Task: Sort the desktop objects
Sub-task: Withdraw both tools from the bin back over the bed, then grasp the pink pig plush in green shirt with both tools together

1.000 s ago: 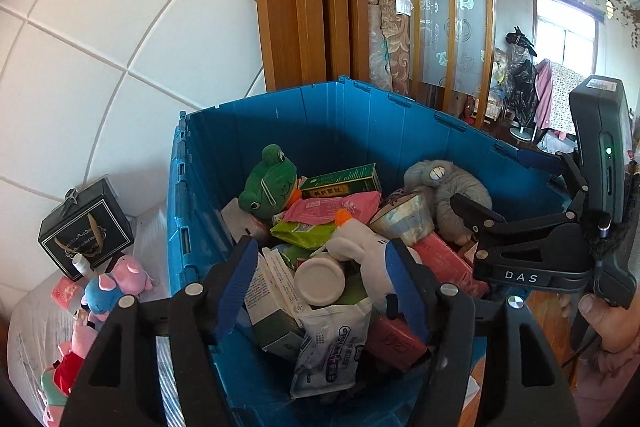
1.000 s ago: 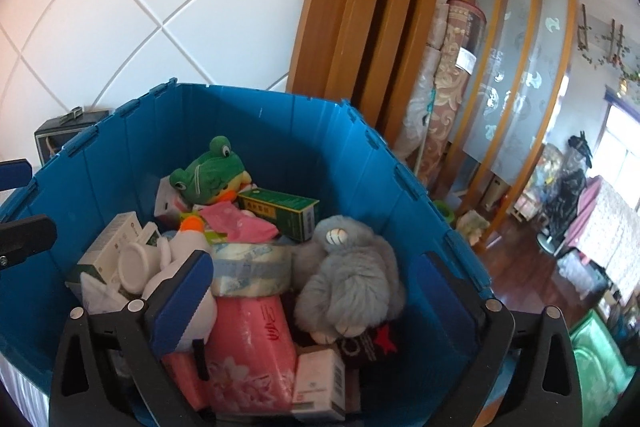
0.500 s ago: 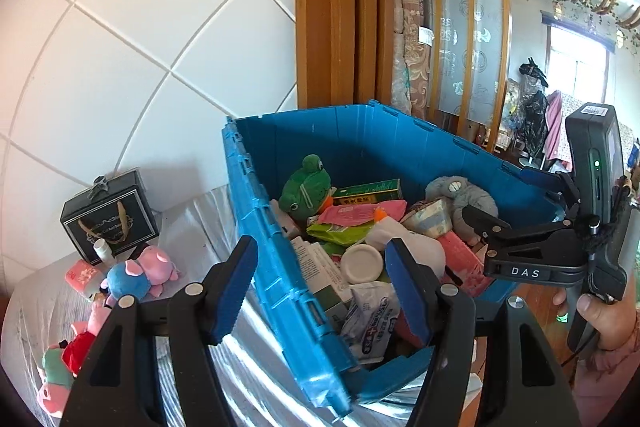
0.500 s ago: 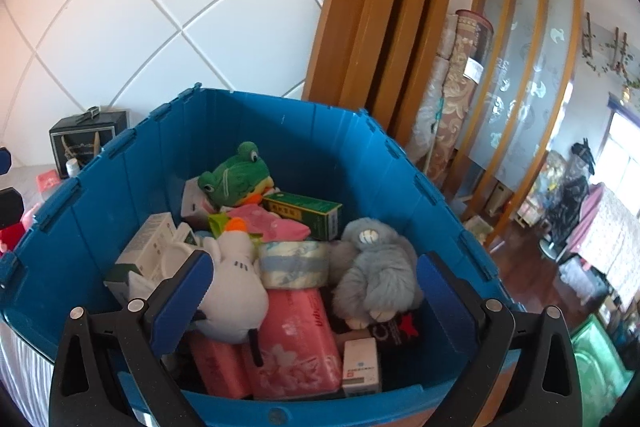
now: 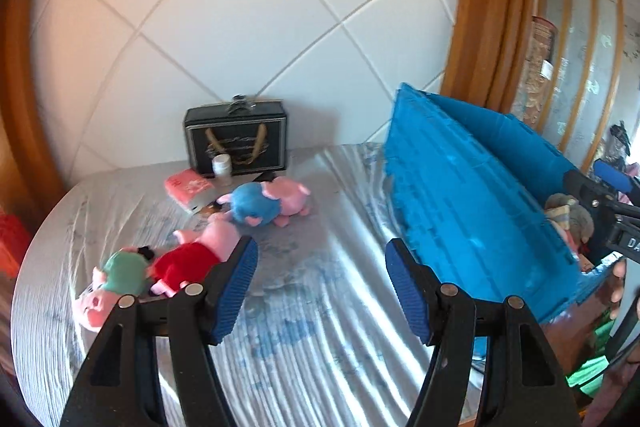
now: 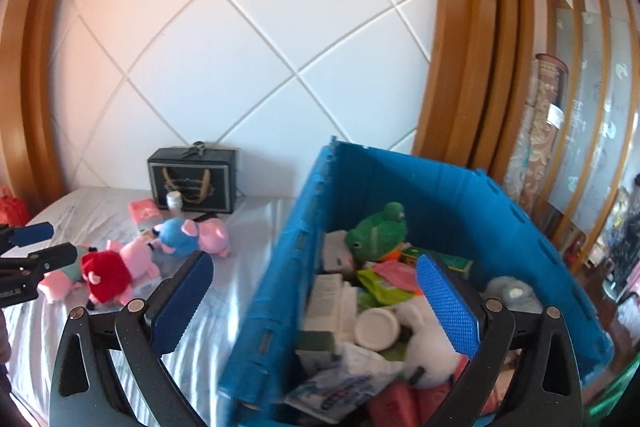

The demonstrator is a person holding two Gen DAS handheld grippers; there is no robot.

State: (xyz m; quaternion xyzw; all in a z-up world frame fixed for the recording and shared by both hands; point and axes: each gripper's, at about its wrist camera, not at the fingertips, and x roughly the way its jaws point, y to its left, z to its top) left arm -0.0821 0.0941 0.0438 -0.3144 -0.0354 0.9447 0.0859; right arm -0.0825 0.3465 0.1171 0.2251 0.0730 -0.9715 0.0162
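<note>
Both jaws spread, empty — left gripper (image 5: 320,281), right gripper (image 6: 316,297); right's "DA" lettering visible.

1. The left gripper (image 5: 320,275) hangs open and empty over the cloth-covered desk (image 5: 320,355).
2. Plush pig toys (image 5: 224,227) lie beside a black gift box (image 5: 236,141).
3. A blue crate (image 5: 472,227) stands at right.

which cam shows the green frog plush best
The right wrist view. There the green frog plush sits in plain sight on top of the pile inside the blue crate, against its far wall. The left wrist view shows none of it: that camera faces the crate's outer side wall, which hides most of the contents.
</note>
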